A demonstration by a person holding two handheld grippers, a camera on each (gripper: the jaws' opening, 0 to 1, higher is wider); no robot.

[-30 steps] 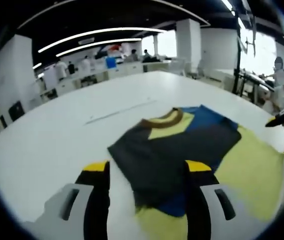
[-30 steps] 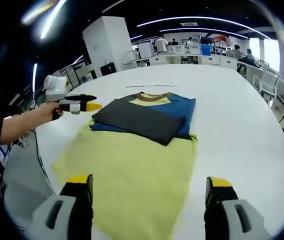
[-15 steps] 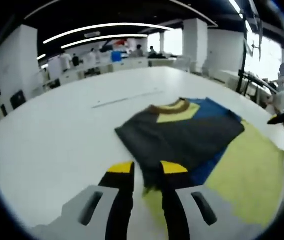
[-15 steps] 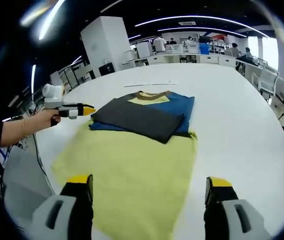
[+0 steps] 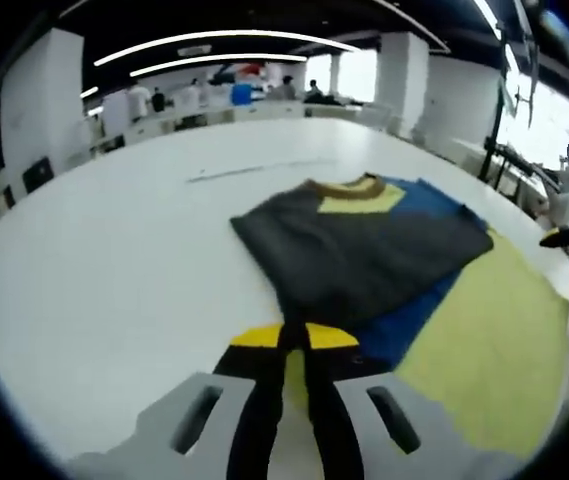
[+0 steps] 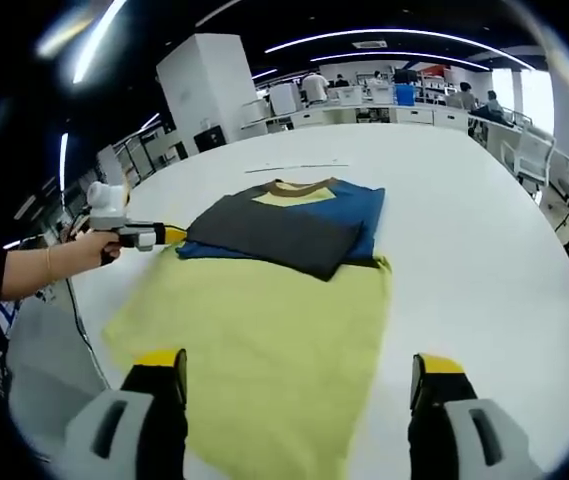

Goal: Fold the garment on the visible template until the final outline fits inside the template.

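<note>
The left claw [image 5: 294, 338] sits with its yellow-tipped jaws pinched together on the near edge of the partly folded grey, blue and yellow-green T-shirt [image 5: 364, 250], which lies just ahead of it on the round white tabletop [image 5: 114, 250]. The right claw [image 6: 299, 375] hangs spread wide and empty over the shirt's yellow-green lower half, the folded upper part lying well ahead of it. No template outline can be made out. To fold well, the left claw should likely lift only slightly and carry the edge straight across, while the right claw steadies the hem to prevent dragging.
</note>
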